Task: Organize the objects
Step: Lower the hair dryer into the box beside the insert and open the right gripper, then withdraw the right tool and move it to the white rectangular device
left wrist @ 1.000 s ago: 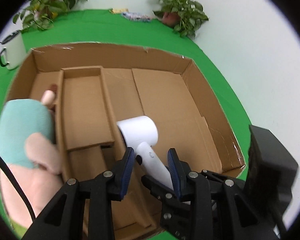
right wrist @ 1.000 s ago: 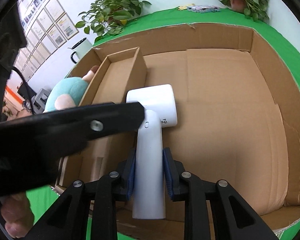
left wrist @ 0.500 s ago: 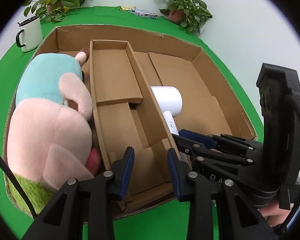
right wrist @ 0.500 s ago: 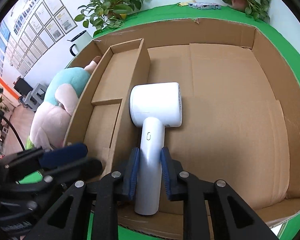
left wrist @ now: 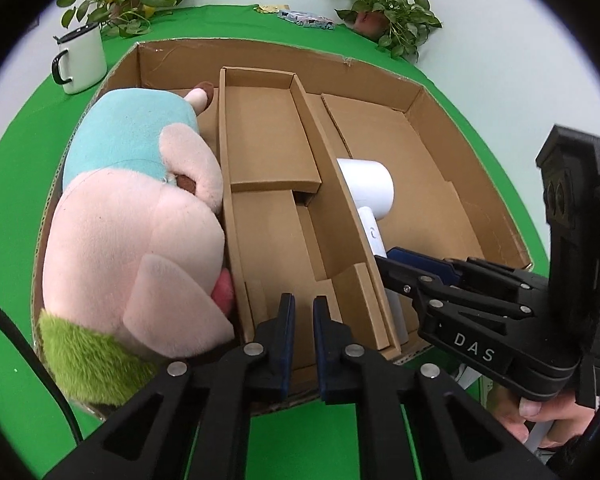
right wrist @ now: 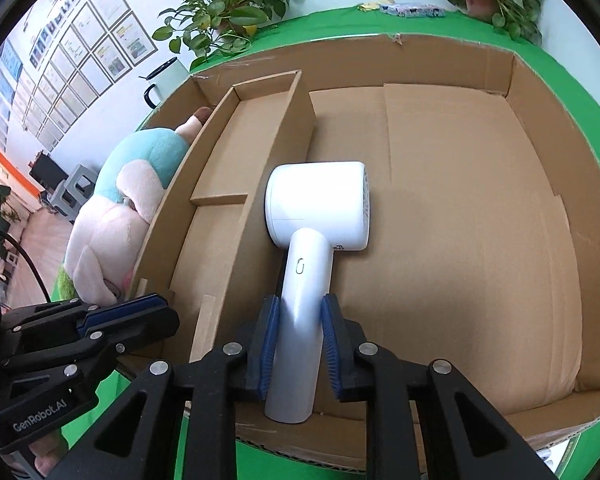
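Observation:
A white hair dryer [right wrist: 316, 208] lies in the wide right compartment of the cardboard box [right wrist: 540, 92], against the divider. My right gripper [right wrist: 298, 328] is shut on its handle; it also shows in the left wrist view [left wrist: 416, 268], with the dryer [left wrist: 370, 188] behind the divider. My left gripper [left wrist: 302, 320] is nearly shut and empty, over the box's near edge at the middle compartment; it also shows in the right wrist view [right wrist: 124, 312]. A pink and teal plush toy [left wrist: 136, 216] fills the left compartment.
A cardboard insert tray [left wrist: 268, 140] sits in the middle of the box. A white enamel mug [left wrist: 80, 60] stands on the green cloth at the back left. Potted plants [left wrist: 384, 4] and small packets [left wrist: 306, 18] line the back edge.
My left gripper has drawn back from the dryer toward the box's near edge and narrowed its jaws. My right gripper still holds the dryer handle, with the dryer lower in the box.

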{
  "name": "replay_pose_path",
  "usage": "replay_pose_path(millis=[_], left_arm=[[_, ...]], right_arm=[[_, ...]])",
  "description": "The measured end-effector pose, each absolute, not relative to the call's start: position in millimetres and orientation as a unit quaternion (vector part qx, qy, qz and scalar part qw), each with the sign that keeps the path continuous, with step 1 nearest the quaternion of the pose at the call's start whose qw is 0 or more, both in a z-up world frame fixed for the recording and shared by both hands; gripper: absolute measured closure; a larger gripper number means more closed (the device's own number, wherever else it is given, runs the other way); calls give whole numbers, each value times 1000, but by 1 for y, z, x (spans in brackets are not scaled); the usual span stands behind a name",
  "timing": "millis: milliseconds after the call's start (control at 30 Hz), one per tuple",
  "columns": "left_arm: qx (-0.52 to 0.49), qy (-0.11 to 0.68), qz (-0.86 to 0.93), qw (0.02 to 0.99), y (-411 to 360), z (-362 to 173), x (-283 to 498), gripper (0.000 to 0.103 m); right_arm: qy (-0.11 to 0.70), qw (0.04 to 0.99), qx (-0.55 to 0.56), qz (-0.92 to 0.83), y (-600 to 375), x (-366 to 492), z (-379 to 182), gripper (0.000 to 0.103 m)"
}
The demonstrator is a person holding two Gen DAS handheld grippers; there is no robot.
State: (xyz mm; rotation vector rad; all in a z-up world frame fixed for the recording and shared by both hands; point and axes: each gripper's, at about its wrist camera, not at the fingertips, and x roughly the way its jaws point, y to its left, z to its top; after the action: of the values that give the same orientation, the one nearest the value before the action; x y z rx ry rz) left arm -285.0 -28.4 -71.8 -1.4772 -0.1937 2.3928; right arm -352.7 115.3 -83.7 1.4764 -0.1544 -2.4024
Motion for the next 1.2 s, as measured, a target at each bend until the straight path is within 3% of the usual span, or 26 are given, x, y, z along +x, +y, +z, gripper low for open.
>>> replay_pose_path(millis=[133,200,267,300,333,367,433,667,933,1000,1033,1067,1100,1133,1200], left_arm=[[-485,-63,860,148,-28,-59,-272,93],[-431,-50,889,143,-26,-39,-254,93],[-365,-38,919,146,-24,-17,-229,84],[-325,-26,935,142,-21,-4,-211,77],[-290,-15,948,133,-17,7,-194,49],[-264,-8,957,122,-13,14,-180,17],[-202,-11,975,97,-8,27,-148,7],[-167,-69,980,84,6,25,-103,4],[-170,-42,982,75,25,21,-82,4],[-178,-42,980,75,25,19,-81,5],[-182,-40,979,80,24,18,-80,22],[-187,-36,978,88,24,17,-79,69],[-205,-28,974,97,25,15,-82,89],[-220,-26,970,97,24,12,-85,99],[-220,-37,970,100,20,8,-85,99]], right_arm=[[-46,143,488,-860,121,-341,-70,82],[-29,133,449,-883,126,-324,-53,73],[-18,129,394,-910,135,-299,-32,38],[-17,127,357,-925,142,-279,-21,13],[-14,124,338,-933,148,-266,-16,0],[-9,116,314,-942,154,-249,-11,1],[3,96,271,-958,168,-208,-4,1],[-11,74,250,-965,204,-134,-3,1],[-12,73,252,-965,214,-103,-3,1],[-14,77,248,-966,211,-102,-4,1],[-14,81,244,-966,211,-101,-4,7],[-14,84,241,-967,212,-101,-3,33],[-12,78,243,-967,211,-100,-3,49],[-8,65,249,-966,211,-102,-4,71],[-14,67,253,-965,211,-106,-7,71]])
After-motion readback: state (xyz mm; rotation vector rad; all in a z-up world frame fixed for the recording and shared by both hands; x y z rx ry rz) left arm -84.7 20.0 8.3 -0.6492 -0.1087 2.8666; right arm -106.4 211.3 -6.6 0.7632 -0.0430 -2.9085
